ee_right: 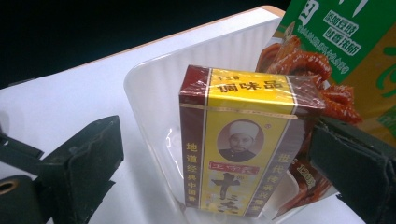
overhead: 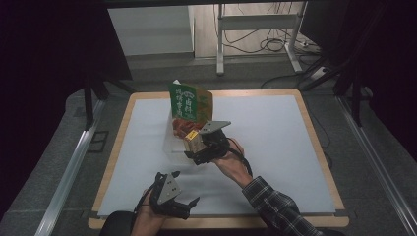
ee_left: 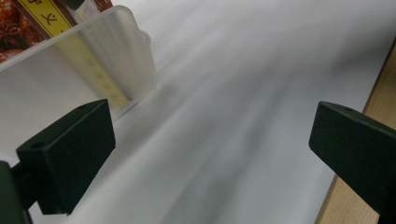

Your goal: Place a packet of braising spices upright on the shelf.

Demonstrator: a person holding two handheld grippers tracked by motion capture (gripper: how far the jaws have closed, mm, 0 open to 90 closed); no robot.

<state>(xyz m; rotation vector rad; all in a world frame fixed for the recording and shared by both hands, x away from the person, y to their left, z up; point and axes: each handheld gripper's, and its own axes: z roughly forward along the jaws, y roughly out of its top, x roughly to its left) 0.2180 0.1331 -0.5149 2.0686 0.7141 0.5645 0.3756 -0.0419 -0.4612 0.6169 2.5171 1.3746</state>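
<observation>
The yellow-and-maroon seasoning box (ee_right: pixel 240 144) stands upright inside a translucent plastic tub (ee_right: pixel 154 93) near the middle of the surface (overhead: pixel 275 147), slightly toward its far edge. A green-and-orange snack bag (overhead: pixel 189 105) leans in the same tub behind the box, touching it. The right gripper (overhead: pixel 196 142) is released: in the right gripper view its jaws stand wide on either side of the box, the left one clearly apart from it, the right one close against the bag's red print. The left gripper (overhead: pixel 179 196) hangs near the surface's near edge, jaws spread with nothing between them, the tub's corner just ahead of it in its own view.

Risks, as judged from this position: the box stands tall on a narrow base, so a jaw brushing it on withdrawal could tip it against the bag or out of the tub. The right jaw may also snag the bag's crinkled film and drag the light tub along the surface.
</observation>
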